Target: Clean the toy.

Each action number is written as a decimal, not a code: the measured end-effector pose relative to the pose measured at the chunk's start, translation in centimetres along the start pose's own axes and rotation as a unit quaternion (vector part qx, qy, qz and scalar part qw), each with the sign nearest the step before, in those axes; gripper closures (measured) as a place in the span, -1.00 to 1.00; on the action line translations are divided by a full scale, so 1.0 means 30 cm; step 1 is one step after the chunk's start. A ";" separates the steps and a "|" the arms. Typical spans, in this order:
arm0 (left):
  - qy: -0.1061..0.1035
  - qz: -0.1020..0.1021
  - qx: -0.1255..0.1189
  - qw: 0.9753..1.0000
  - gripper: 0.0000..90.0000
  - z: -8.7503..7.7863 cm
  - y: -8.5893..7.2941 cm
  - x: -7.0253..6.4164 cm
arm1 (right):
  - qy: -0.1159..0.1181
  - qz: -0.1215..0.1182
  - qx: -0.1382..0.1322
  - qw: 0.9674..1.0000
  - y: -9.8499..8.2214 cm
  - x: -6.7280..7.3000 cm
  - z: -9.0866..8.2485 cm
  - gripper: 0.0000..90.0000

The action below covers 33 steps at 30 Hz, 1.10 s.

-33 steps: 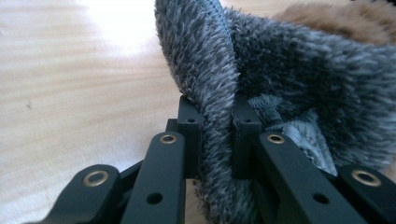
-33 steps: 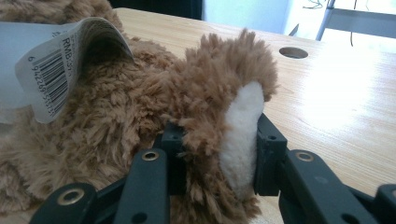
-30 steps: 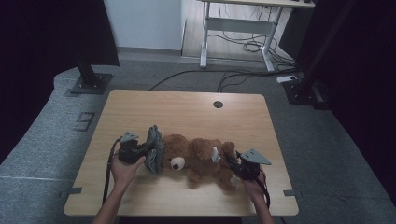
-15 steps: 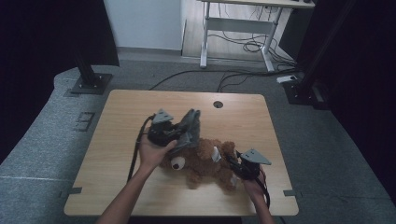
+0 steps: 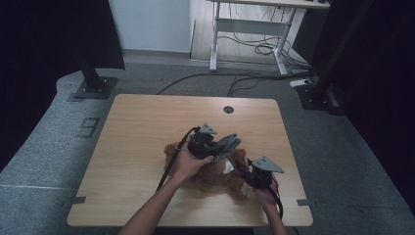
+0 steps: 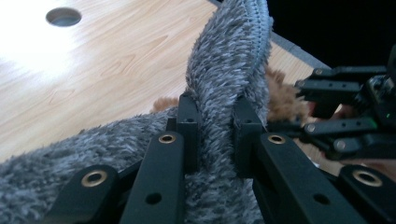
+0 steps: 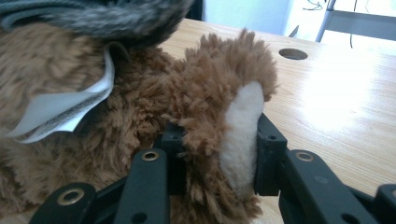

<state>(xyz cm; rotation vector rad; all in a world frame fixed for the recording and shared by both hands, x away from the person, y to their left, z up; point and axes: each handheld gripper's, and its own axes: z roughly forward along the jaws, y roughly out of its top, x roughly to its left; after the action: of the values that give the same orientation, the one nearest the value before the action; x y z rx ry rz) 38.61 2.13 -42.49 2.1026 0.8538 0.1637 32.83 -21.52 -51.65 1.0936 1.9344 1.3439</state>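
Gripping grey fuzzy cloth [image 6: 224,88] with left gripper [image 6: 212,135], fingers clenched on fold, held above brown teddy bear [image 5: 215,174] lying near desk [image 5: 147,122] front edge. Right gripper [image 7: 215,154] fingers clamp bear's foot. We judge both soft, light, floppy; pinch bunched pile.

Both hands on their grippers at the near half of the table, each with its jaws clamped.

The left forearm [image 5: 151,210] comes in from the bottom edge and slants up to the right; the left hand [image 5: 188,164] wraps the left gripper [image 5: 222,147] from below, its grey plate on top and its cable trailing down along the wrist. Its black jaws pinch a fold of the grey fuzzy cloth [image 6: 224,88]. The right hand [image 5: 266,198] sits low at the right, holding the right gripper [image 5: 243,169] pointed up and leftward, jaws pressed on the brown plush paw [image 7: 224,130].
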 end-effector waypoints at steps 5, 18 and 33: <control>0.019 -0.002 0.001 1.000 0.72 -0.042 -0.048 0.025 | 0.000 0.000 0.000 1.000 0.001 0.001 -0.003 0.43; 0.023 -0.030 -0.015 0.999 0.72 -0.165 -0.135 0.102 | 0.002 -0.001 -0.002 1.000 0.004 0.005 -0.002 0.43; -0.009 0.030 -0.064 0.997 0.71 -0.067 0.102 -0.120 | 0.005 -0.007 -0.005 1.000 0.003 0.001 -0.003 0.44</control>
<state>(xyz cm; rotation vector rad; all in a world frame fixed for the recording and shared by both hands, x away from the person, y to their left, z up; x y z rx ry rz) 36.66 -0.07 -38.28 2.0077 0.7494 0.2260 32.77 -21.55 -51.54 1.0699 1.9371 1.3521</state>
